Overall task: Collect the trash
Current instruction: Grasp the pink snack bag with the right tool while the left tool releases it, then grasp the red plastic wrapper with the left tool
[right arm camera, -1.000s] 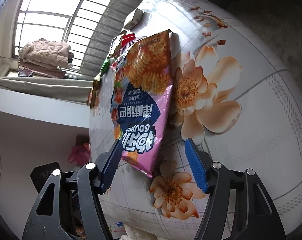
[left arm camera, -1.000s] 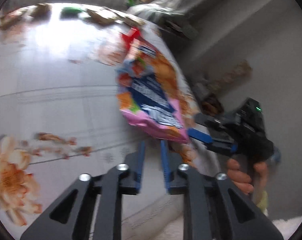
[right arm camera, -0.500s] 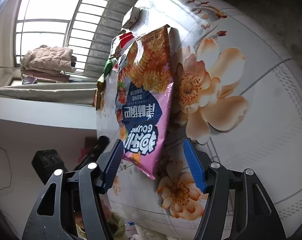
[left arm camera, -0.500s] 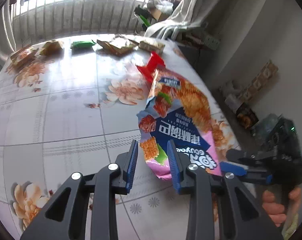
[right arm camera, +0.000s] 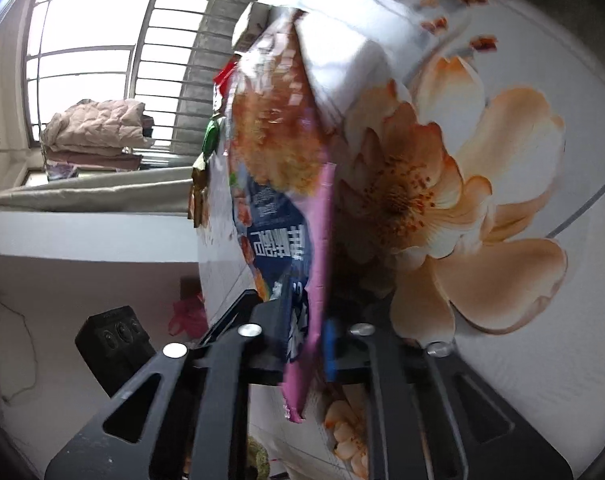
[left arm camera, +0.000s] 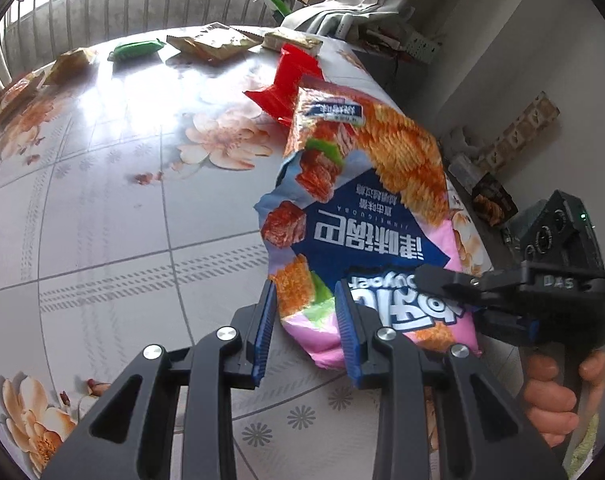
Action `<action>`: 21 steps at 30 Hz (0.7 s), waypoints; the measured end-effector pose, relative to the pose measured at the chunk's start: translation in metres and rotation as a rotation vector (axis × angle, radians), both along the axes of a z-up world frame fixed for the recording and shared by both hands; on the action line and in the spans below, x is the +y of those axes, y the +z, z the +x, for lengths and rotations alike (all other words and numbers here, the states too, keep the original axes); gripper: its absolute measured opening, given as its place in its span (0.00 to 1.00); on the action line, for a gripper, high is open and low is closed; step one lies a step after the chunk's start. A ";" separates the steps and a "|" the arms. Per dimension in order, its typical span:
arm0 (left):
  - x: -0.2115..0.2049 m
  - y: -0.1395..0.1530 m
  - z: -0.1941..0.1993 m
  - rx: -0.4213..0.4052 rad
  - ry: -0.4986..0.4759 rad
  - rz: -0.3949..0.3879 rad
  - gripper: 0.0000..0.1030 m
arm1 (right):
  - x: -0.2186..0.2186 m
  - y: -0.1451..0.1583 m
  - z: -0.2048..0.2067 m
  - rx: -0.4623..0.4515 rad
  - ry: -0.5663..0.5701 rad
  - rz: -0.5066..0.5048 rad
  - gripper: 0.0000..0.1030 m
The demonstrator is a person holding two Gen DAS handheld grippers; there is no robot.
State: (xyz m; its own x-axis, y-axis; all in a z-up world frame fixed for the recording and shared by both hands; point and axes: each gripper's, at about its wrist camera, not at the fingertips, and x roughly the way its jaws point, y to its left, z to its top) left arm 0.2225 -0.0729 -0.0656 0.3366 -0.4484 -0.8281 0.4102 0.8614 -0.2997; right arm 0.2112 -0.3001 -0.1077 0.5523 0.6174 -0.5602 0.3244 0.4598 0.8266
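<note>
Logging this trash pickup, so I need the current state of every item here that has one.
snack bag: near end pinched, rest on the table
right gripper: closing on the snack bag
left gripper: partly open, bag corner between its pads
red wrapper: crumpled, lying loose
green packet: lying flat, untouched

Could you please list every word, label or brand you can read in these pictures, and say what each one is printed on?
"JINWEIGUOBA", upside down in small letters, on the pink and blue snack bag.
"津味锅巴", upside down in large white characters, on the same bag.
Large white letters at the bag's pink end: partly hidden by the right gripper, not readable in full.
"DAS" on the right gripper's black body.
Small blue label at the bag's far end: too small to read.
</note>
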 end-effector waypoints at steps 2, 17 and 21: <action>0.001 0.004 -0.002 -0.001 -0.006 -0.028 0.28 | -0.005 0.001 -0.006 -0.013 -0.017 0.005 0.06; -0.002 0.024 0.072 0.063 0.127 -0.164 0.51 | -0.046 0.005 -0.063 -0.046 -0.104 0.022 0.03; -0.003 0.012 0.103 0.139 0.226 -0.248 0.52 | -0.048 0.003 -0.068 -0.057 -0.109 0.035 0.02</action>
